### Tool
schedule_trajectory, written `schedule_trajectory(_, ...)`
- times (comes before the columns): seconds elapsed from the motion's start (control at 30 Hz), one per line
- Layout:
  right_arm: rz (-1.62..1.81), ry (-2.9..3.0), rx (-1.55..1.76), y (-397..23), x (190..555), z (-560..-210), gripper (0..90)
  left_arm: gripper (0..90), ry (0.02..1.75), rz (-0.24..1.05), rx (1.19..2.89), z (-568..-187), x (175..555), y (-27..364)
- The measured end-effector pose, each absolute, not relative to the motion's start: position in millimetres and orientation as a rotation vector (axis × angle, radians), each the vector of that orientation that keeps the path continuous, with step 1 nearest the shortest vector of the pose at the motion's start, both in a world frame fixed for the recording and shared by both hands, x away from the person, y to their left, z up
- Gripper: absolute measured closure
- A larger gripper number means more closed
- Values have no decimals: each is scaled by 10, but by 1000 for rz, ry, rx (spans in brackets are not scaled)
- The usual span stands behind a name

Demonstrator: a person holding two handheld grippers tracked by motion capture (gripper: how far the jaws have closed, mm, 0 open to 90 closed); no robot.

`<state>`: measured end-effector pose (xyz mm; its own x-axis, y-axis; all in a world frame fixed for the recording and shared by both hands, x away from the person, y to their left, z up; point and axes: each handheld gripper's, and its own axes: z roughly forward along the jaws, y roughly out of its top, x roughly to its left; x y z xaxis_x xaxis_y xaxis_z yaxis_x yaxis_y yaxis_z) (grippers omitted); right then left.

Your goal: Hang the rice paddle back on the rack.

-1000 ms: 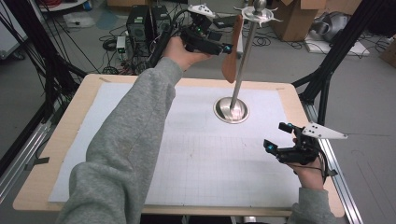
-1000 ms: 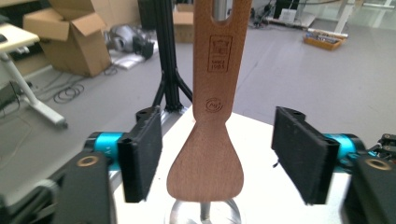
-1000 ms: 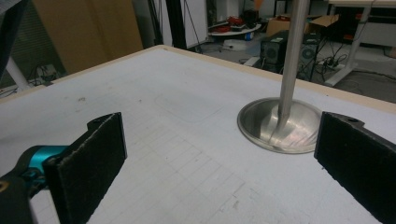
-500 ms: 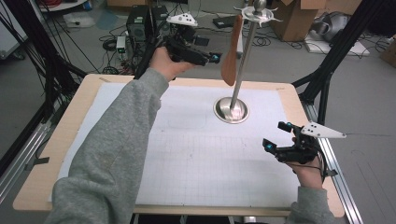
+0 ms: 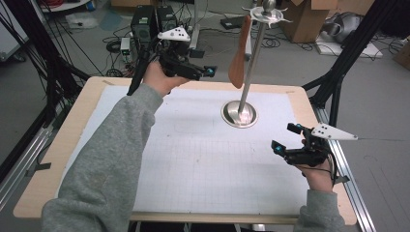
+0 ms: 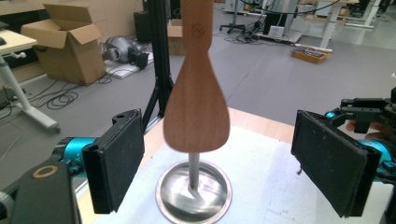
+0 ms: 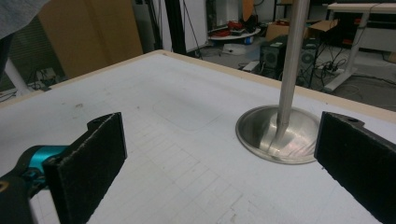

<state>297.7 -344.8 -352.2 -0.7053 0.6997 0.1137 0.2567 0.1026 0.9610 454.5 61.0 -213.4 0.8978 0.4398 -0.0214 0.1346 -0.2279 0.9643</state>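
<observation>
Cluttered lab floor behind a white-matted desk
Left gripper (image 5: 205, 72), jaws just opened wide and empty, faces hanging wooden spatula (image 6: 197, 109): light, stiff, best pinched across its flat blade

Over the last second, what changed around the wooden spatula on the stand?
The left claw let go of the wooden spatula, its jaws having just been opening, and backed away to the left with nothing between them. The spatula hangs from the stand as before; the right claw stayed put, open.

Wooden spatula (image 5: 239, 62), blade down, hanging upright from metal stand (image 5: 253, 67) top
</observation>
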Motion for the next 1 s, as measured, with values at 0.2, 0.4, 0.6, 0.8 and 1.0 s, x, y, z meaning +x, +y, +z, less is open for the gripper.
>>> schedule_trajectory(0.2, 1625, 2022, 929, -3428, 2988, -3528, 10, 182, 451, 316, 1798, -2223, 4463, 736)
schedule_trajectory(0.4, 1619, 2027, 930, -3406, 2989, -3528, 10, 181, 464, 337, 1789, -2308, 4353, 887)
schedule_trajectory(0.6, 1617, 2033, 930, -3393, 2997, -3531, 10, 182, 474, 365, 1735, -2325, 4260, 1114)
schedule_trajectory(0.8, 1621, 2022, 929, -3404, 3003, -3527, 10, 183, 466, 374, 1706, -2377, 4180, 1321)
schedule_trajectory(1.0, 1627, 2026, 927, -3376, 3016, -3521, 10, 183, 492, 401, 1706, -2489, 4084, 1490)
